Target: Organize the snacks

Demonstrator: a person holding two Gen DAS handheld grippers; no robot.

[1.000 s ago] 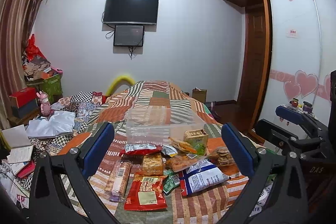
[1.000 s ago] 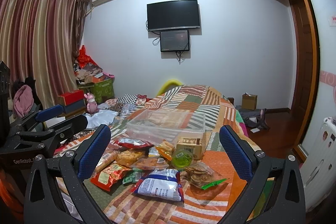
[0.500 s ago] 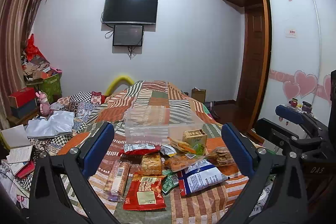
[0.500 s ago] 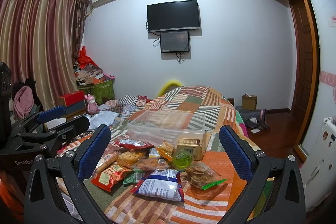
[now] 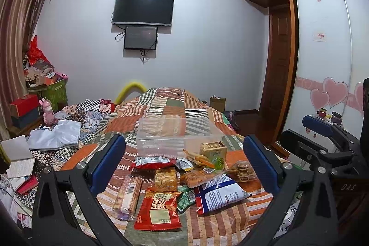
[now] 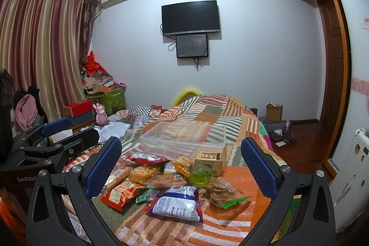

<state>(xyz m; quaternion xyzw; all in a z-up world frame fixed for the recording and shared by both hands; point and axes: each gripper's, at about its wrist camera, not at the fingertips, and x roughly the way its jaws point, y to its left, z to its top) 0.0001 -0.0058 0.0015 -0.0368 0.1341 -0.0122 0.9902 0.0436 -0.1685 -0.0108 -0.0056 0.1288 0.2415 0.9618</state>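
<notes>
change: none over the last second, no snack moved | left gripper point(image 5: 184, 160), right gripper point(image 6: 181, 157): spread wide, empty | crinkly snack packets point(image 5: 159, 209) heaped before empty clear plastic bin point(image 5: 177, 135) on striped patchwork bedspread point(image 5: 170, 105) | sorting unstarted

On the bed point(image 5: 175, 105), a storage bin point(image 5: 177, 133) sits behind a heap of snack packets point(image 5: 184, 176). A carton point(image 5: 213, 151) stands just before the bin's right corner, with a bag of round crackers point(image 5: 242, 171) to its right. A long biscuit sleeve point(image 5: 129, 195) lies at the heap's left edge. 2 screens point(image 5: 143, 22) hang on the wall behind the bed, 1 above the other.
</notes>
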